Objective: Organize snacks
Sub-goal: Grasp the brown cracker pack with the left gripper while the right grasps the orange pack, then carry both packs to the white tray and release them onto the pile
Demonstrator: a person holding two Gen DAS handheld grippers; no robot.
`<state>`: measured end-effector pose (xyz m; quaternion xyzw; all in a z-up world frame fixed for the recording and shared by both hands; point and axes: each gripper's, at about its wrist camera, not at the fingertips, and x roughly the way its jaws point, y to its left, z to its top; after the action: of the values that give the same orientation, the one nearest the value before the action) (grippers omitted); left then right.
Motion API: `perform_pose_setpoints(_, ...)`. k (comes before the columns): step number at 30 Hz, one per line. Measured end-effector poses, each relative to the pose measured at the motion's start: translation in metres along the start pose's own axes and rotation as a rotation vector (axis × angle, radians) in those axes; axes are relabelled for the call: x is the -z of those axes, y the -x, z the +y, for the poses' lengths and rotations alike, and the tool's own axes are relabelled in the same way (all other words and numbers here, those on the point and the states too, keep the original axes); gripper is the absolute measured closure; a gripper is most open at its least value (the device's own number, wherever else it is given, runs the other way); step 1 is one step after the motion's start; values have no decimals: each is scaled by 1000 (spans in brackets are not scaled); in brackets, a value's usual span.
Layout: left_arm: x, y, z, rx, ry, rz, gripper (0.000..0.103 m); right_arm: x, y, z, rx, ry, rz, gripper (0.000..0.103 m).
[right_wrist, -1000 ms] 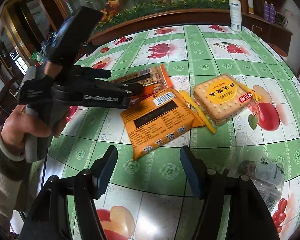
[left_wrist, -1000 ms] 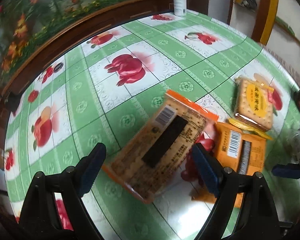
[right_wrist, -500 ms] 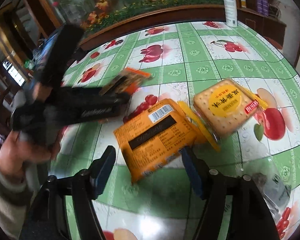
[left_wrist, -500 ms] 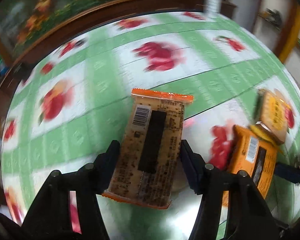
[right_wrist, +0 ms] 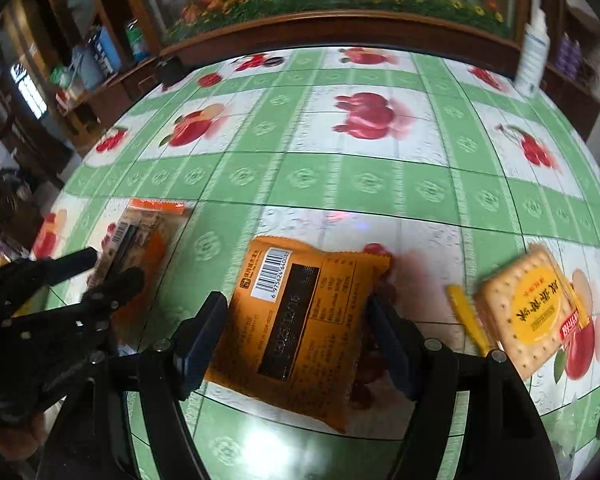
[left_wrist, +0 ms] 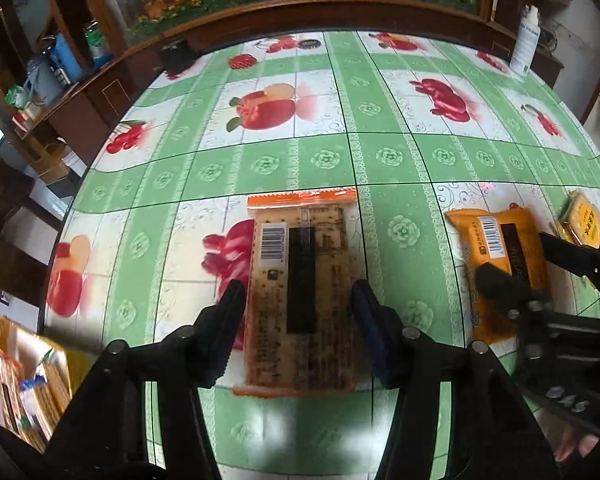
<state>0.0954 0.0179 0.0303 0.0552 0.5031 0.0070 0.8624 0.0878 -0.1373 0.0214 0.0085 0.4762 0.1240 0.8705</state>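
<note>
Left of the orange pack (right_wrist: 300, 332), my left gripper (left_wrist: 298, 320) clamps the brown pack (left_wrist: 300, 300) lengthwise; right gripper (right_wrist: 296, 336) straddles orange, apart.

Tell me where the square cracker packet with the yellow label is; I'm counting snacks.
The square cracker packet with the yellow label lies on the green fruit-print tablecloth, right of the orange snack packet.

Domestic dining or living room. Evidence: round table (left_wrist: 340, 152) under a green checked fruit-print oilcloth; behind the table, a dark wooden cabinet (left_wrist: 300, 4) with a floral glass panel; to the table's left, wooden shelving (left_wrist: 60, 64) crowded with household bottles; white spray bottle (left_wrist: 526, 46) at the table's far right edge.
</note>
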Motion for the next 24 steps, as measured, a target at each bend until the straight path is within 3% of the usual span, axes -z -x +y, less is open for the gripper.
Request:
perform_pose_setpoints(4,5,-6,-6,-19,-29,5,46,5,-3,5,41,14,2,27)
perform_pose_setpoints(7,-3,-6,2,38,17,5,45,12,-2,7,54,29,-9,27)
perform_pose_setpoints(9,-7,-11,4,30,15,28,37,14,-2,3,17,-4,-5,26)
perform_pose_setpoints(11,-9,-14,3,14,7,31,30,12,-2,6,41,18,-3,26)
perform_pose_setpoints(17,-7,-28,13,32,51,46,27,13,-4,14,57,64,-12,29)
perform_pose_setpoints(20,-5,-25,17,76,73,42,48,17,-1,18,64,91,-24,30)
perform_pose_setpoints(24,9,-16,11,66,42,30,48,31,10,23,75,124,-49,31)
